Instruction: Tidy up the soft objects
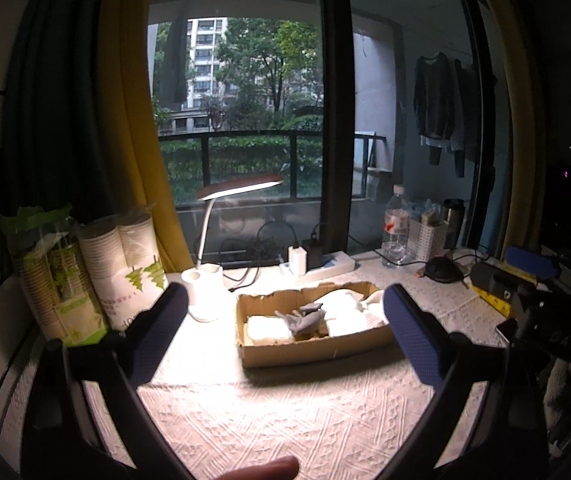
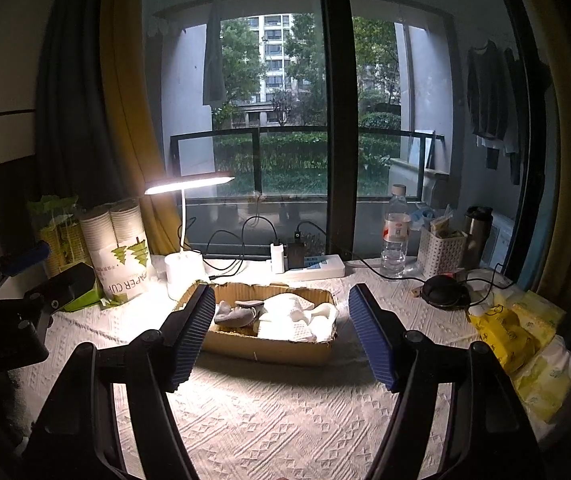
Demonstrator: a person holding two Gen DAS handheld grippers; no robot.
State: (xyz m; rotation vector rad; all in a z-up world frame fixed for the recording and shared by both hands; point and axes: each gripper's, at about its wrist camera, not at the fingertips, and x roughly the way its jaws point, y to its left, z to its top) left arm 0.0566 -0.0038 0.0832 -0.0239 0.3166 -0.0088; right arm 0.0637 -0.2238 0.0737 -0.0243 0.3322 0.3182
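Note:
A shallow cardboard box (image 1: 317,350) (image 2: 273,346) lies on the white patterned tablecloth under the lamp. Inside it lie folded white cloths (image 1: 267,330) (image 2: 293,316) and a grey glove (image 1: 305,318) (image 2: 237,312). My left gripper (image 1: 285,304) hovers in front of the box with its blue pads far apart and nothing between them. My right gripper (image 2: 281,308) also hangs short of the box, jaws apart and empty. Each gripper shows at the edge of the other's view, the right one (image 1: 533,292) and the left one (image 2: 25,300).
A lit white desk lamp (image 1: 209,280) (image 2: 183,268) and stacked paper cups (image 1: 125,264) (image 2: 121,252) stand at the back left. A power strip (image 2: 309,268), water bottle (image 2: 395,232), white basket (image 2: 441,252) and flask sit by the window. Yellow tissue packs (image 2: 525,344) lie at right.

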